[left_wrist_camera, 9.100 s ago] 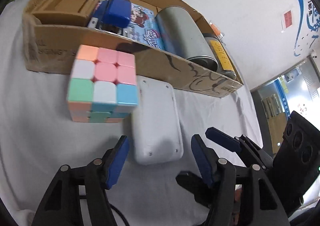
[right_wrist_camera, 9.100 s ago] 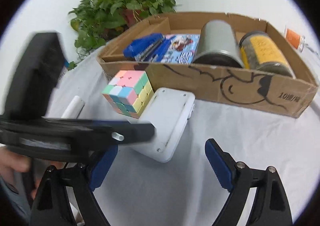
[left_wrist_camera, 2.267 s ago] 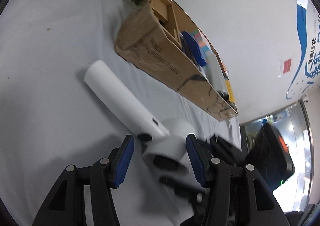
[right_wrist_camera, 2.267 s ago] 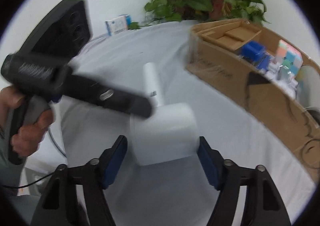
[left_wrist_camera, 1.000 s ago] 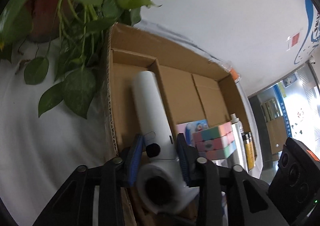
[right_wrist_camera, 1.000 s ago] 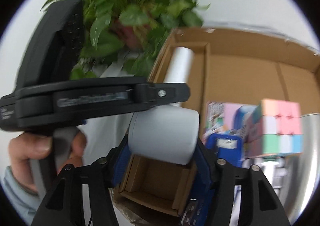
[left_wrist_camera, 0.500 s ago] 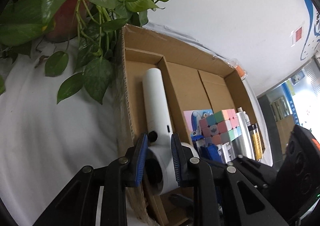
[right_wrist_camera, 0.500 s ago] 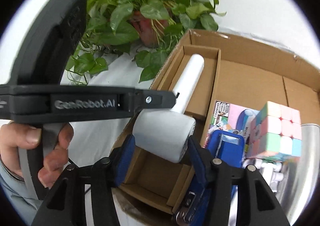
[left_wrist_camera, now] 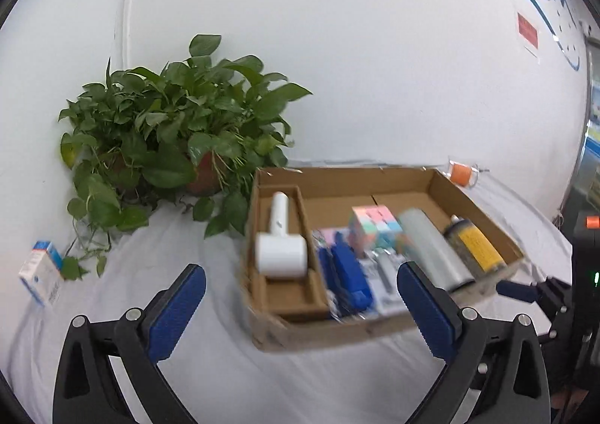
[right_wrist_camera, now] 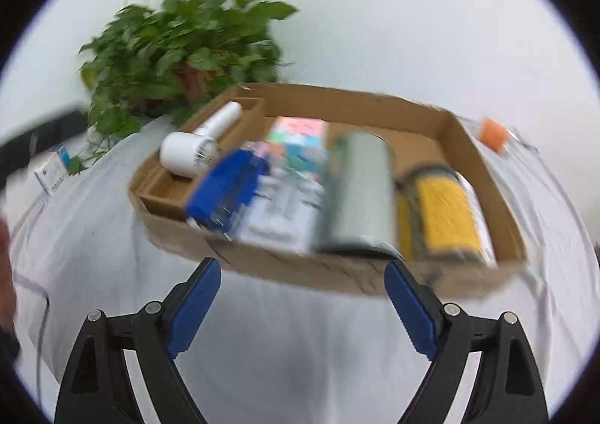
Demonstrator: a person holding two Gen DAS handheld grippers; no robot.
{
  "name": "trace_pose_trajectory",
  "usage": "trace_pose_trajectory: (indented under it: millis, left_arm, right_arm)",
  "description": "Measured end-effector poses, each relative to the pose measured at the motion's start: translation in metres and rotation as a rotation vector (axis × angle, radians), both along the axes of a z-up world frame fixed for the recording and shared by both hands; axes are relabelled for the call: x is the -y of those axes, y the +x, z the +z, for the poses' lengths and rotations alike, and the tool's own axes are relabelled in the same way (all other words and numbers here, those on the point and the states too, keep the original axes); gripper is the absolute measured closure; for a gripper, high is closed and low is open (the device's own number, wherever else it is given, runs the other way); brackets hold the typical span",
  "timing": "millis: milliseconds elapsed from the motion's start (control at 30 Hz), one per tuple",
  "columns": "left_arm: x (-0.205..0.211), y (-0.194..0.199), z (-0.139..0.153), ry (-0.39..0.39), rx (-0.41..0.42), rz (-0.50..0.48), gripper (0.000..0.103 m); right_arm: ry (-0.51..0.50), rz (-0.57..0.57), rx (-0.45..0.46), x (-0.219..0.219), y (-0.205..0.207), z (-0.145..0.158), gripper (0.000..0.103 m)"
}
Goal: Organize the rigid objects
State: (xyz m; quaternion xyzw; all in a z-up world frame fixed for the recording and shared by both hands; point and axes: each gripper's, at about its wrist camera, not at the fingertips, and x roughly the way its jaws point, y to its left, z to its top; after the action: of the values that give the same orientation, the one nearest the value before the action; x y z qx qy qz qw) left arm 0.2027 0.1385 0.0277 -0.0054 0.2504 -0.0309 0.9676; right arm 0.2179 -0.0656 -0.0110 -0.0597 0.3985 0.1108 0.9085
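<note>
Risk is slight, since both the left gripper [left_wrist_camera: 298,304] and right gripper [right_wrist_camera: 302,305] hold their jaws apart and empty short of the cardboard box [left_wrist_camera: 378,328], where the white lint remover [left_wrist_camera: 279,244] lies ahead of the left jaws, yet a careless sweep forward could shove it along the worktop [left_wrist_camera: 180,311].

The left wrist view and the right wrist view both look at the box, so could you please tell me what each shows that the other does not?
Only the left wrist view shows the red sign on the wall and the right gripper, far right. Only the right wrist view shows a blurred reddish shape at its left edge, perhaps a hand. Both show the brown cardboard box, the white hammer-shaped device in its left compartment, the pastel puzzle cube, the green potted plant and open blue-padded jaws.
</note>
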Motion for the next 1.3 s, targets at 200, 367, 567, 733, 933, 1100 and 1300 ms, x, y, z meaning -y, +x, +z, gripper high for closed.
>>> trace_pose_trajectory:
  millis: [200, 367, 567, 733, 933, 1100, 1300]
  left_arm:
    - [0.069, -0.044, -0.028, -0.088, -0.026, -0.02, 0.0]
    - [0.1, -0.068, -0.019, -0.078, 0.003, 0.009, 0.0]
    - [0.107, -0.073, -0.005, 0.0, 0.028, 0.037, 0.0]
    - [0.108, -0.074, -0.004, 0.015, 0.033, 0.074, 0.0]
    - [0.101, -0.065, -0.014, -0.011, 0.001, 0.099, 0.0]
    - [0.096, -0.056, -0.023, -0.018, -0.024, 0.106, 0.0]
    - [0.096, -0.051, -0.031, -0.009, -0.034, 0.083, 0.0]
  right_arm:
    - [0.006, -0.048, 0.046, 0.052, -0.035, 0.011, 0.014]
    - [0.002, -0.05, 0.084, 0.074, -0.058, 0.019, 0.014]
    - [0.018, -0.064, 0.12, 0.082, -0.067, 0.025, 0.014]
    - [0.023, -0.05, 0.133, 0.078, -0.065, 0.026, 0.014]
    - [0.018, -0.064, 0.136, 0.074, -0.061, 0.021, 0.014]
    - [0.003, -0.085, 0.14, 0.075, -0.056, 0.018, 0.014]
    - [-0.003, -0.09, 0.142, 0.074, -0.054, 0.017, 0.014]
